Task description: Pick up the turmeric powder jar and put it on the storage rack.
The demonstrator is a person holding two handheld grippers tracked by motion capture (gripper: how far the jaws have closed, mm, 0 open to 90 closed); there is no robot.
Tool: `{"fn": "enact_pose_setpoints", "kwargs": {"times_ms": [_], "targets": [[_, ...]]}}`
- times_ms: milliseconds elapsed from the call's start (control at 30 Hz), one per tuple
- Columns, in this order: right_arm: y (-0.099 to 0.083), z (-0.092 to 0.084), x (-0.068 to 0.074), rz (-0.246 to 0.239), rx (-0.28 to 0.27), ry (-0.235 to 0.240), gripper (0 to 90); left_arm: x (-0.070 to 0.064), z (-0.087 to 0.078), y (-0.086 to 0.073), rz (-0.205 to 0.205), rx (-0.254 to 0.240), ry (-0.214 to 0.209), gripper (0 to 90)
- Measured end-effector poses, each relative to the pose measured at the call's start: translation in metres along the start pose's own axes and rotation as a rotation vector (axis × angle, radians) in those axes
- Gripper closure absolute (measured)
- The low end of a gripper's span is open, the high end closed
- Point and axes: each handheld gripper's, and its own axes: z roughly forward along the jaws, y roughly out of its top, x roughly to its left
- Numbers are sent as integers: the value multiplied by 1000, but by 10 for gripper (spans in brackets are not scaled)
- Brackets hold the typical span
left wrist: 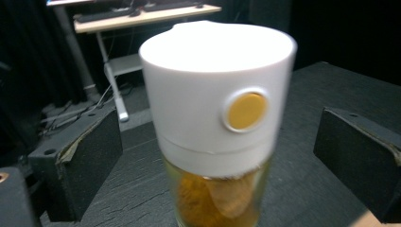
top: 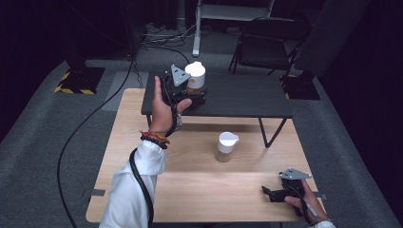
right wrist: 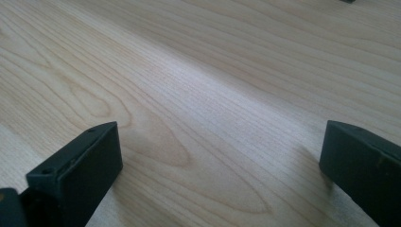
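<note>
At the near right of the wooden table (top: 142,156), the right gripper (top: 275,194) rests with jaws spread wide over bare wood. A white-lidded jar (top: 226,147) stands mid-table. Beyond, on the dark side table (top: 247,97), the left gripper (left wrist: 217,161) flanks a second white-capped jar (left wrist: 217,118) of amber contents, jaws wide, apparently not touching.

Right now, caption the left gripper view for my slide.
Open left gripper straddles a white-lidded jar of amber contents on the dark table.
</note>
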Motion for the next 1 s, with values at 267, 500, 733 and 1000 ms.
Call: {"fn": "enact_pose_setpoints", "kwargs": {"times_ms": [267, 500, 733, 1000], "targets": [[0, 0, 0, 0, 0, 0, 0, -10, -16, -10, 66, -44, -1, 15], [0, 0, 0, 0, 0, 0, 0, -20, -29, -24, 139, -62, -13, 15], [0, 0, 0, 0, 0, 0, 0, -32, -40, -40, 221, -67, 12, 15], [0, 0, 0, 0, 0, 0, 0, -47, -47, -59, 345, -44, 33, 15]]}}
